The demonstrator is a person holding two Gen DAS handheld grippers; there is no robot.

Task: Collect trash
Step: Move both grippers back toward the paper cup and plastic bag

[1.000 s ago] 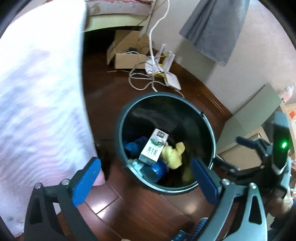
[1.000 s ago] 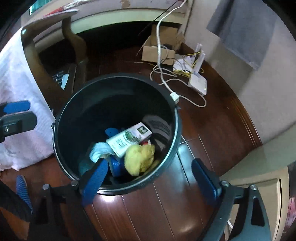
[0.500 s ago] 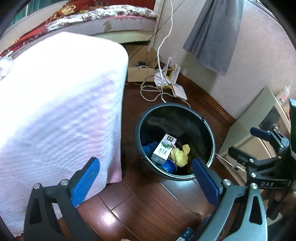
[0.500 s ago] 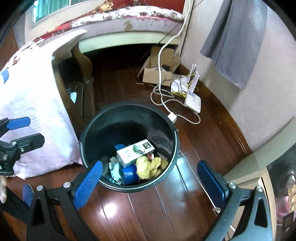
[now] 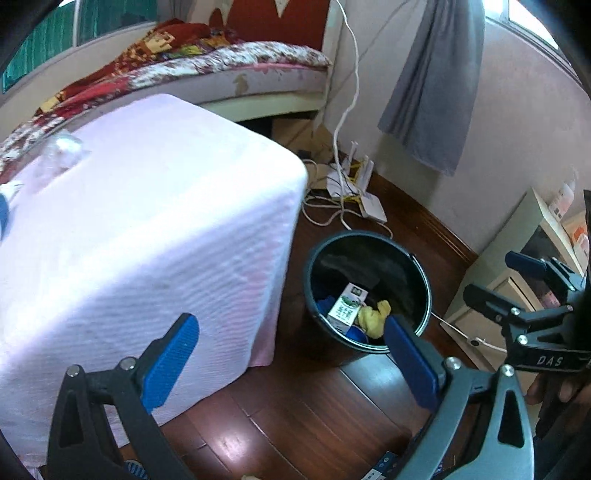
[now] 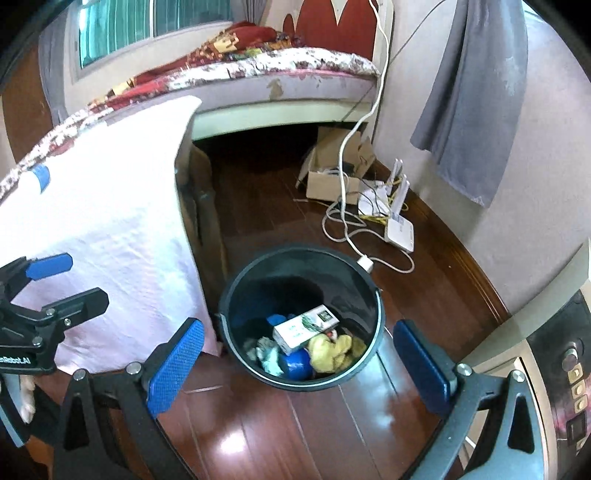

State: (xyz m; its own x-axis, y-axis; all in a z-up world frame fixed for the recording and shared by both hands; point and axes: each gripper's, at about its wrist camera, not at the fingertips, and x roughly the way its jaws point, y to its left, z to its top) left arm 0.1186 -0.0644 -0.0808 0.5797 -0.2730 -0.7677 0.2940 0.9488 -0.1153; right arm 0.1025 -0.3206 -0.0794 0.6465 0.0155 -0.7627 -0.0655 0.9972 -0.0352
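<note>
Both grippers, left (image 5: 291, 360) and right (image 6: 299, 363), hang with jaws wide apart and empty above a dark wooden floor (image 6: 258, 435). Just beside the white-draped table (image 5: 147, 240) stands the black bin (image 6: 236, 295), holding a white carton (image 6: 304, 328) and yellow wad (image 6: 332, 352). Beyond the bin lie a router (image 6: 397, 229) and bed (image 6: 295, 74).

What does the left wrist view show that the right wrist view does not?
Only the left wrist view shows a clear plastic item on the white-covered table and bottles on a shelf. Only the right wrist view shows the window, the cardboard box and the table's open underside. Both show the black bin holding a carton, yellow cloth and both open grippers.
</note>
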